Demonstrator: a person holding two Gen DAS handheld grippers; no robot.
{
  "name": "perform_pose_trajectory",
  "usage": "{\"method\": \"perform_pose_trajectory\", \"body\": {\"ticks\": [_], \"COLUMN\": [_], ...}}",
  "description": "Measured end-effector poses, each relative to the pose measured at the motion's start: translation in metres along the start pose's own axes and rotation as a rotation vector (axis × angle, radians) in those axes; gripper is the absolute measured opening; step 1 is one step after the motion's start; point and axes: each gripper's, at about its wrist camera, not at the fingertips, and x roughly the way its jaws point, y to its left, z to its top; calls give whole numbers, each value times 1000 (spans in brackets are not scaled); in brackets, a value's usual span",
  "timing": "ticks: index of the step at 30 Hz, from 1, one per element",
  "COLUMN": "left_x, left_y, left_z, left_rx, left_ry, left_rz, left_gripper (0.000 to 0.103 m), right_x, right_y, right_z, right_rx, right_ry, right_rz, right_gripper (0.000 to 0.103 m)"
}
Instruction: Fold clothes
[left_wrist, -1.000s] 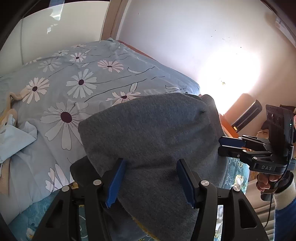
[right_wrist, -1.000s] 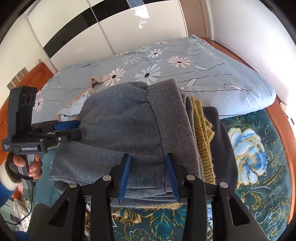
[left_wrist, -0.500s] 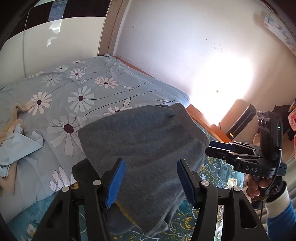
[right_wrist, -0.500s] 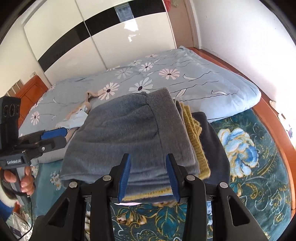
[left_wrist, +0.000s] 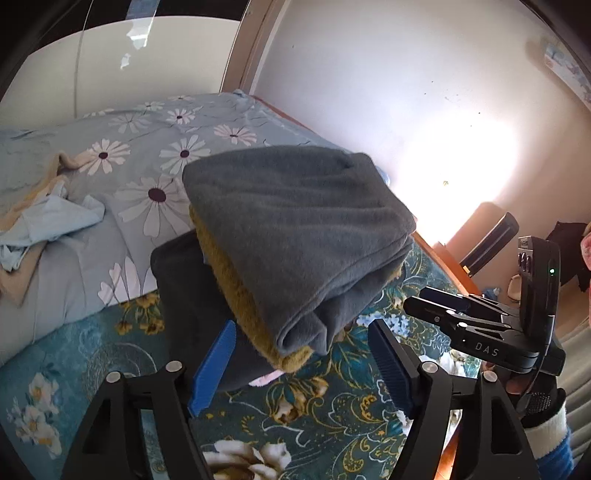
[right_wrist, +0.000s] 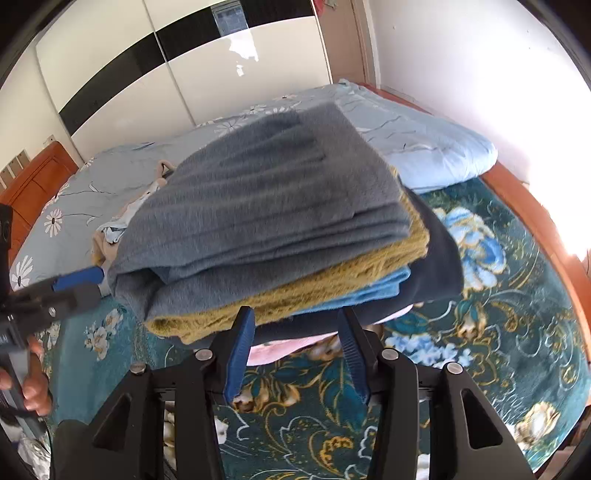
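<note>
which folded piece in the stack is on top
The grey fleece garment. It lies over the mustard knit, with the blue and dark navy pieces lower down.

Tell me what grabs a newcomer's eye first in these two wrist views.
The stack of folded clothes mid-frame: a grey fleece garment on top, a mustard knitted sweater under it, then blue and dark layers, on the teal floral bedspread. Behind lies the pale blue daisy-print duvet. Both the left gripper and right gripper are open, holding nothing.
</note>
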Motion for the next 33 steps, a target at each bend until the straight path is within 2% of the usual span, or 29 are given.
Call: {"method": "perform_pose_trajectory", "body": {"ticks": [2, 5, 7, 15, 18, 25, 27, 28, 29, 33], "left_x": [3, 10, 14, 25, 27, 25, 25, 25, 25, 27], "left_y": [1, 0, 0, 3, 6, 5, 5, 5, 4, 2], "left_z": [-9, -18, -24, -35, -37, -39, -38, -37, -36, -34], "left_rx": [-8, -10, -12, -25, -35, -32, -41, -46, -45, -30], "left_ry": [6, 10, 12, -6, -14, -67, -72, -75, -74, -81], "left_rz": [9, 19, 26, 64, 78, 98, 114, 129, 146, 180], "left_gripper": [80, 90, 103, 103, 103, 103, 103, 103, 103, 103], "right_x": [5, 14, 17, 29, 33, 37, 37, 38, 37, 34], "right_y": [3, 8, 10, 12, 13, 10, 8, 7, 6, 5], "right_z": [-5, -11, -13, -20, -22, -25, -25, -26, -26, -27], "right_rx": [-1, -16, -22, -39, -51, -65, -59, -55, -54, -66], "right_ry": [10, 26, 30, 46, 48, 43, 41, 40, 32, 6], "right_rz": [-4, -14, -14, -30, -45, -62, -61, -58, -57, -79], "right_gripper": [49, 51, 55, 63, 70, 72, 77, 86, 89, 93]}}
